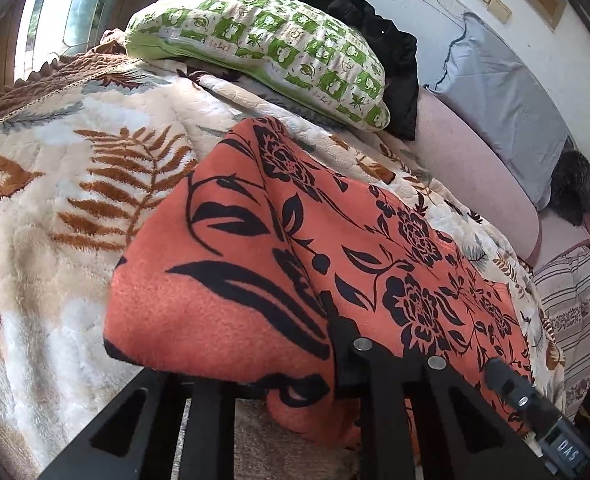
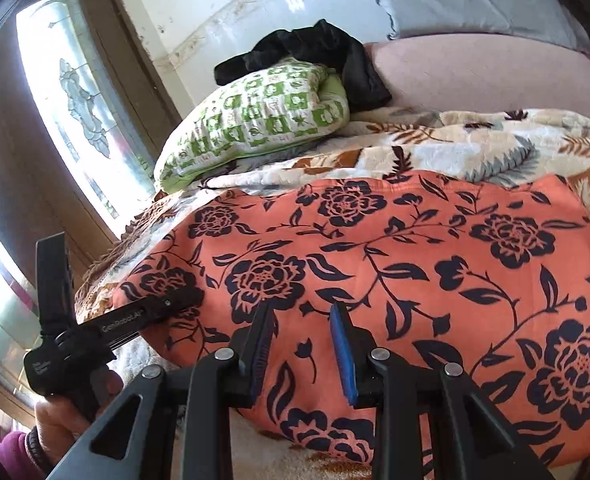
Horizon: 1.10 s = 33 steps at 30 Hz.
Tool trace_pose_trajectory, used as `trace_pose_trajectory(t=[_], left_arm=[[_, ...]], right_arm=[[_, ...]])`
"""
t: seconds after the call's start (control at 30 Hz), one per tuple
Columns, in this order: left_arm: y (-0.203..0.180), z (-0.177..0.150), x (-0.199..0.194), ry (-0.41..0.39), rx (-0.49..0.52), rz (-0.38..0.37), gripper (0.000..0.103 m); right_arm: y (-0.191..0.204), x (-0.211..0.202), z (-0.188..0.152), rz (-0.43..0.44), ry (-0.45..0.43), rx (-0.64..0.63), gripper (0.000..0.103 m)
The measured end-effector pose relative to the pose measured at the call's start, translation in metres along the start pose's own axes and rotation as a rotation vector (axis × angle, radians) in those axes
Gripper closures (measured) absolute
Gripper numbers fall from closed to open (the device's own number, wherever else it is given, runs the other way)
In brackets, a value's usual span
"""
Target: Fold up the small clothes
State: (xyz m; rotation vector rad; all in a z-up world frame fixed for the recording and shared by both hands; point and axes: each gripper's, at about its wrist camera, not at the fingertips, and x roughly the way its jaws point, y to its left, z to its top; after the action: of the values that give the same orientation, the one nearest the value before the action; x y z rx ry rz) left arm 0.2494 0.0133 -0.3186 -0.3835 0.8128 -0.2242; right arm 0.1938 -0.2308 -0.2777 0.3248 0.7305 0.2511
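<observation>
Blue-padded right tool (image 2: 303,344) stands apart over orange cloth (image 2: 375,260); only its view shows left tool (image 2: 187,296) clamping the edge.

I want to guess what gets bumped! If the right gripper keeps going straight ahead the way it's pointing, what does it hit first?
Probably the orange flowered cloth. The right gripper points down at it, with its blue pads just above the fabric and nothing between. Depth is hard to judge; it may already touch.
</observation>
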Motion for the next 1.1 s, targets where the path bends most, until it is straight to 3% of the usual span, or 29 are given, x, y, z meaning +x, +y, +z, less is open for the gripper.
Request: trace_pose_trajectory(t=[0.07,0.13,0.2,0.37,0.5,0.63,0.8,0.9,0.93,0.97,1.03,1.1], left_arm=[[0.001,-0.001,0.006,0.023,-0.004,0.011,0.078],[-0.003,0.0,0.003,0.017,0.024,0.025,0.079],[-0.013,0.001,-0.003,0.006,0.083,0.039,0.084],[-0.06,0.011,-0.025,-0.033,0.278,0.091,0.086],[-0.125,0.016,-0.05,-0.085,0.453,0.065,0.087],[-0.209,0.0,-0.058,-0.101,0.659,0.008,0.087],[-0.298,-0.056,-0.029,-0.007,0.842,-0.122,0.086],[-0.321,-0.098,0.01,0.159,0.899,-0.144,0.077],[-0.321,-0.109,0.022,0.229,0.901,-0.124,0.076],[-0.318,-0.116,0.025,0.246,0.903,-0.111,0.073],[-0.308,-0.119,0.011,0.201,0.921,-0.154,0.063],[-0.293,-0.108,-0.01,0.171,0.907,-0.239,0.041]], right_arm=[[-0.011,0.037,-0.011,0.052,0.231,0.077,0.07],[-0.022,0.031,-0.014,0.083,0.179,0.152,0.077],[-0.032,0.023,-0.006,0.119,0.205,0.227,0.077],[-0.071,-0.025,0.007,0.083,0.092,0.343,0.073],[-0.114,-0.073,0.019,0.03,-0.045,0.45,0.073],[-0.153,-0.121,0.028,-0.034,-0.163,0.495,0.073],[-0.207,-0.156,0.019,-0.039,-0.238,0.624,0.073],[-0.233,-0.165,0.013,-0.021,-0.25,0.694,0.072],[-0.24,-0.164,0.012,0.002,-0.237,0.712,0.07],[-0.245,-0.163,0.01,0.032,-0.218,0.735,0.066],[-0.254,-0.158,0.005,0.097,-0.194,0.8,0.014],[-0.255,-0.155,0.002,0.111,-0.186,0.823,0.011]])
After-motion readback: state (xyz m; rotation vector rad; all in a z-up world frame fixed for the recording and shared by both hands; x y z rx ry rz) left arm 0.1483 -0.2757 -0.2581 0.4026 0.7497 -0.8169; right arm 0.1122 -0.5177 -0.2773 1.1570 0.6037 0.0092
